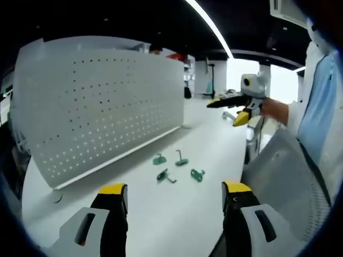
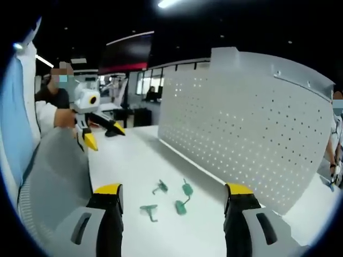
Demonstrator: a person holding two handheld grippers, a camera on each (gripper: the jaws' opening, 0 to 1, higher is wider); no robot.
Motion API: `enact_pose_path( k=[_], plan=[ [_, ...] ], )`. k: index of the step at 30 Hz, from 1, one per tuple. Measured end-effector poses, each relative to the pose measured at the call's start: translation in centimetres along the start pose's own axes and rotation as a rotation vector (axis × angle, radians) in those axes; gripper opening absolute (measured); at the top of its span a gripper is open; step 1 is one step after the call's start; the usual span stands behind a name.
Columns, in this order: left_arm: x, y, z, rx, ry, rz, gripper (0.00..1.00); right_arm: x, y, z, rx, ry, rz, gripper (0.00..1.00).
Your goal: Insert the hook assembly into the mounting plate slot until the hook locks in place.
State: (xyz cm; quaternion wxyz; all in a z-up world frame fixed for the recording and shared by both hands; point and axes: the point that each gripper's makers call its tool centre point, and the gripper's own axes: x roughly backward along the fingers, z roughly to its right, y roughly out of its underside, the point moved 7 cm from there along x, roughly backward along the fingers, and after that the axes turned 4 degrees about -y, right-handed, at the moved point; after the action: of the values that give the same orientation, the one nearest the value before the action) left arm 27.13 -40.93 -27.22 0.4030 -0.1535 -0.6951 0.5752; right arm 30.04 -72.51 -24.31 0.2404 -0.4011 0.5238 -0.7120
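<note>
Our left gripper (image 1: pixel 174 195) and right gripper (image 2: pixel 174 195) both gape wide, empty; the green hooks (image 1: pixel 176 167) lie ahead between the jaws, near the pegboard (image 1: pixel 102 107). We risk scattering them by closing clumsily.

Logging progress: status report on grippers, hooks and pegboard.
Left gripper and right gripper open, empty. Four green hooks loose on table. Pegboard upright, bare. Path clear.

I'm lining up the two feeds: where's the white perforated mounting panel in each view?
Left gripper view: the white perforated metal mounting panel stands upright across the upper left, beyond the left gripper.
Right gripper view: the panel stands at the upper right, beyond the right gripper.
Shared landmark: the four small green hooks on the white table, near the panel's foot.
</note>
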Motion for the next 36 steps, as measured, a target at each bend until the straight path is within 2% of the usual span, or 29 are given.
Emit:
enact_pose_path(
  k=[4, 9, 14, 21, 24, 27, 33, 36],
  plan=[
    [0.1, 0.0, 0.0, -0.002, -0.003, 0.001, 0.73, -0.6, 0.2, 0.2, 0.004, -0.012, -0.023, 0.76],
    [0.2, -0.3, -0.3, 0.003, -0.016, 0.015, 0.73, -1.3, -0.3, 0.1, 0.015, -0.032, -0.003, 0.75],
    [0.2, 0.0, -0.3, 0.001, -0.021, 0.004, 0.73, -2.1, 0.4, 0.0, 0.015, -0.048, -0.019, 0.73],
    [0.2, 0.0, -0.7, 0.01, -0.029, 0.007, 0.73, -2.8, -0.2, -0.7, 0.026, -0.069, -0.015, 0.7],
    [0.1, 0.1, -0.4, 0.006, -0.025, -0.008, 0.73, -3.0, -0.1, -1.0, 0.018, -0.079, -0.015, 0.65],
    [0.2, 0.0, -0.5, 0.001, -0.029, -0.003, 0.73, -3.3, -0.2, -1.3, 0.026, -0.084, -0.025, 0.64],
    [0.3, -0.1, -0.6, 0.005, -0.036, 0.005, 0.73, -4.2, -0.7, -1.4, 0.043, -0.101, -0.004, 0.56],
    [0.3, 0.0, -0.4, -0.002, -0.034, 0.0, 0.73, -5.0, -0.7, -1.5, 0.057, -0.118, 0.001, 0.49]
  ],
)
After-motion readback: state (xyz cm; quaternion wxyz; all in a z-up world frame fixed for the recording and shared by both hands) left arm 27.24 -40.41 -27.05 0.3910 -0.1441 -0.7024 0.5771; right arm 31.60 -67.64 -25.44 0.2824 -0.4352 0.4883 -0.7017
